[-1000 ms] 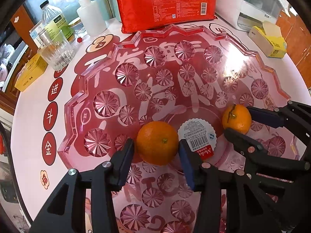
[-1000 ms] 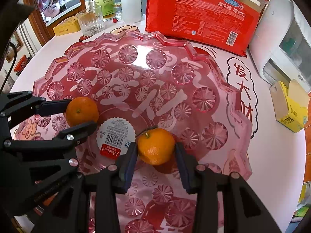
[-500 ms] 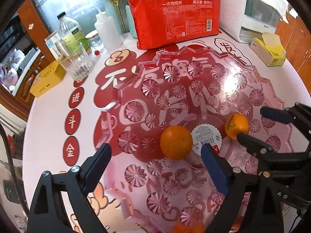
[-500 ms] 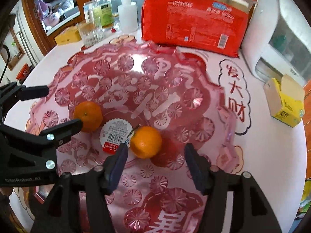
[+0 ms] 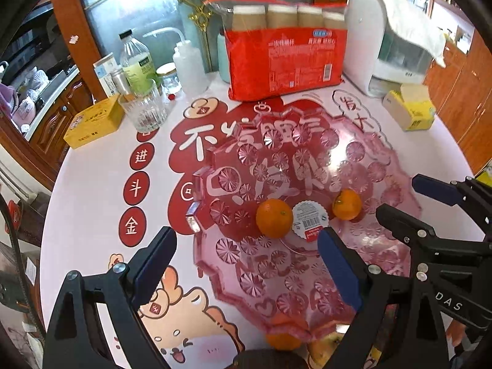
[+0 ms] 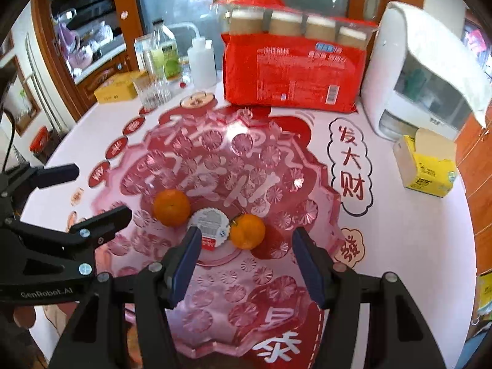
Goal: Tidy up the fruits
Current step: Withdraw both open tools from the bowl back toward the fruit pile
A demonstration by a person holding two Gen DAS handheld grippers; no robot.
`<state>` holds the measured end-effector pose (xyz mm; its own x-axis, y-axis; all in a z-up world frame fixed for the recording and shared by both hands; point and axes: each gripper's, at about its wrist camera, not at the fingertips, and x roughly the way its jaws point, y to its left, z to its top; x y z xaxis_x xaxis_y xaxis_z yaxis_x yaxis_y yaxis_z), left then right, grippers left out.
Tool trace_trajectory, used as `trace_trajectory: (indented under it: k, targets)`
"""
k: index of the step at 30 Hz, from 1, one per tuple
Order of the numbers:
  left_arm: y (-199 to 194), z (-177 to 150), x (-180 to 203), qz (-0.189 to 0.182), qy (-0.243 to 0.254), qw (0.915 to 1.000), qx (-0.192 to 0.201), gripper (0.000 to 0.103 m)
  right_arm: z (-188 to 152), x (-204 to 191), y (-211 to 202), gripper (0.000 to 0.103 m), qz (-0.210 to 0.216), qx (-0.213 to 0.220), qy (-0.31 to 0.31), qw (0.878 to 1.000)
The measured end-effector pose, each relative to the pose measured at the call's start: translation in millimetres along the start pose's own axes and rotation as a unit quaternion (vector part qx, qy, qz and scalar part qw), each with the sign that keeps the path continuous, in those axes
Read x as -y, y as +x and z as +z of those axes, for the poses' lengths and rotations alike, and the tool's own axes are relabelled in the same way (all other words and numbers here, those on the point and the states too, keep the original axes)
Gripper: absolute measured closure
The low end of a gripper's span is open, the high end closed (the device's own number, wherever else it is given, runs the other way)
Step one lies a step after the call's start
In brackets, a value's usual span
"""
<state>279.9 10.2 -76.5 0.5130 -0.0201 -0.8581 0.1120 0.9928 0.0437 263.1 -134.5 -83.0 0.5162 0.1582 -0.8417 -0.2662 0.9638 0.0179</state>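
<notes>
A pink cut-glass fruit tray (image 5: pixel 378 166) sits on a white counter (image 5: pixel 92 184) printed with red characters. Two oranges rest in the tray's middle, one (image 5: pixel 274 218) left and one (image 5: pixel 347 204) right of a round barcode sticker (image 5: pixel 309 220). The left gripper (image 5: pixel 246 264) and the right gripper (image 6: pixel 246 261) both hover above the tray's near side, jaws spread wide, holding nothing. A red packet of paper cups (image 5: pixel 286 58) stands at the far edge.

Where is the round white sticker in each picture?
Left wrist: the round white sticker lies right of centre, on the pink glass plate, between two oranges.
Right wrist: the sticker lies left of centre, between the same oranges.
Shared landmark: the red paper-cup pack behind the plate.
</notes>
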Motion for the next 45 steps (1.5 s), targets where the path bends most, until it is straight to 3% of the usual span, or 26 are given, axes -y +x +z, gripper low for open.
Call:
trace_trajectory:
  k: [8, 24, 31, 45]
  targets:
    - [-49, -12, -8, -0.002, 0.002, 0.9993, 0.037, 0.011, -4, -17, -43, 0.041, -0.004, 0.005, 0.007, 1.0]
    - [-155, -50, -25, -0.031, 0.004, 0.994, 0.105, 0.011, -35, -54, -149, 0.041, -0.031, 0.056, 0.027, 0.998]
    - [-176, -70, -26, -0.046, 0.012, 0.9926, 0.112, 0.011, -59, -65, -178, 0.041, -0.038, 0.073, 0.043, 0.996]
    - [-178, -113, -33, -0.069, 0.006, 0.9918, 0.107, 0.011, -110, -85, -211, 0.041, -0.064, 0.115, 0.056, 0.99]
